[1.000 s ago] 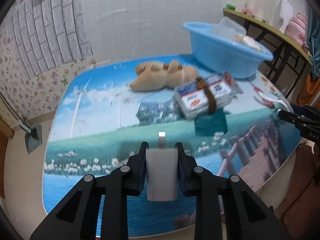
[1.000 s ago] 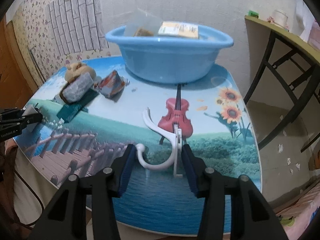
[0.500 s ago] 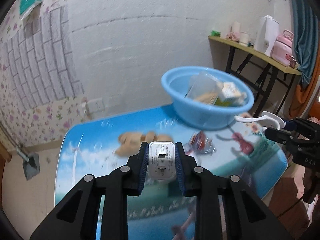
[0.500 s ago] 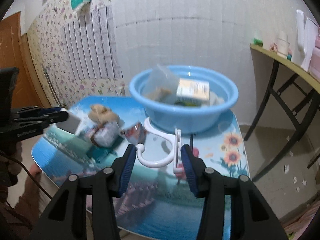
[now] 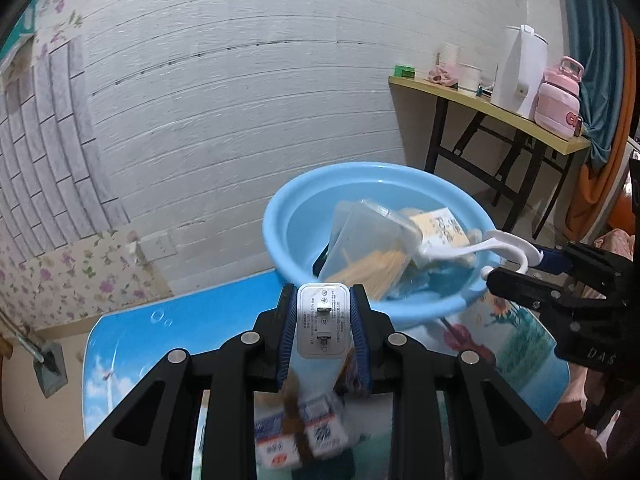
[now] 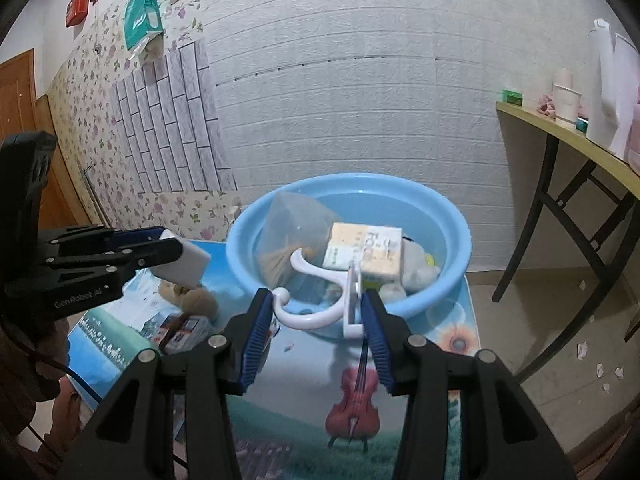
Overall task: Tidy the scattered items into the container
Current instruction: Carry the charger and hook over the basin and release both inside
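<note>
My left gripper (image 5: 323,326) is shut on a white charger plug (image 5: 323,327), held in the air in front of the blue basin (image 5: 280,236). From the right wrist view that plug (image 6: 182,265) shows at the left, level with the basin rim (image 6: 240,236). My right gripper (image 6: 318,312) is shut on a white plastic double hook (image 6: 320,284), just before the basin's near rim. The hook (image 5: 496,246) reaches over the basin's right rim in the left wrist view. Inside the basin lie a clear bag (image 6: 288,236), a cream box (image 6: 364,250) and other items.
On the picture-printed table (image 6: 452,336) stay a brown plush toy (image 6: 192,298) and a strapped tissue pack (image 5: 300,436). A yellow side table (image 5: 480,104) at the right carries a white kettle (image 5: 518,72) and a pink bottle (image 5: 560,100). A white brick wall stands behind.
Both grippers rose from the table and moved toward the basin, each carrying its item. The basin now looks much closer and its contents show from above.
</note>
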Demonstrator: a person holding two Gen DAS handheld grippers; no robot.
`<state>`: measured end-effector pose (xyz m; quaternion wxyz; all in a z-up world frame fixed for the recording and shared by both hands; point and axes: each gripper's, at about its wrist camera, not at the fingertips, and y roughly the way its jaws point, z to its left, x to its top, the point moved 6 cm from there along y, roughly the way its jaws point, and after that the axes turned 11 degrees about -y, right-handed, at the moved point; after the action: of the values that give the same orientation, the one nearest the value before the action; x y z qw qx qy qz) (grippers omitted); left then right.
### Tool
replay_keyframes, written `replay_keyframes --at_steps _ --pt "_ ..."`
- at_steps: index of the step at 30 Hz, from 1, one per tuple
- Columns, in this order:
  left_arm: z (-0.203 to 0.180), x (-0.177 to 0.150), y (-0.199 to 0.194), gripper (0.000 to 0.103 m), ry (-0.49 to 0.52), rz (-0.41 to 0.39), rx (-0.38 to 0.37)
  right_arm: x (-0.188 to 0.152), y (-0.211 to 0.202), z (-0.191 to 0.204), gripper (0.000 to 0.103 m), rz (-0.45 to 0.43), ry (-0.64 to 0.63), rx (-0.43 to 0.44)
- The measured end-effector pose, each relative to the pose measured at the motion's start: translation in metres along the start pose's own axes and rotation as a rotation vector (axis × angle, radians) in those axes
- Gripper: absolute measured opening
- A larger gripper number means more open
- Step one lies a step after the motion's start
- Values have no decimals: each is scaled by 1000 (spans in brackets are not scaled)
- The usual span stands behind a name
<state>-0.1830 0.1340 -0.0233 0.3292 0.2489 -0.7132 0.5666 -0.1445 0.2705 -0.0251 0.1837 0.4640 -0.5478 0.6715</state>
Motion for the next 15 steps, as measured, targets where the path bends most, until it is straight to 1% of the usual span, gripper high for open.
replay_keyframes --at_steps 1,3,9,15 --pt "-2 5 2 25 9 -21 5 1 2 -1 45 -4 3 0" --pt "-5 13 8 25 19 -30 3 5 10 -7 45 -8 7 3" --pt "-12 30 31 25 28 -29 -8 10 31 -15 45 -8 -2 16" --pt "-25 36 54 25 46 -19 -22 11 49 -17 45 2 -4 43"
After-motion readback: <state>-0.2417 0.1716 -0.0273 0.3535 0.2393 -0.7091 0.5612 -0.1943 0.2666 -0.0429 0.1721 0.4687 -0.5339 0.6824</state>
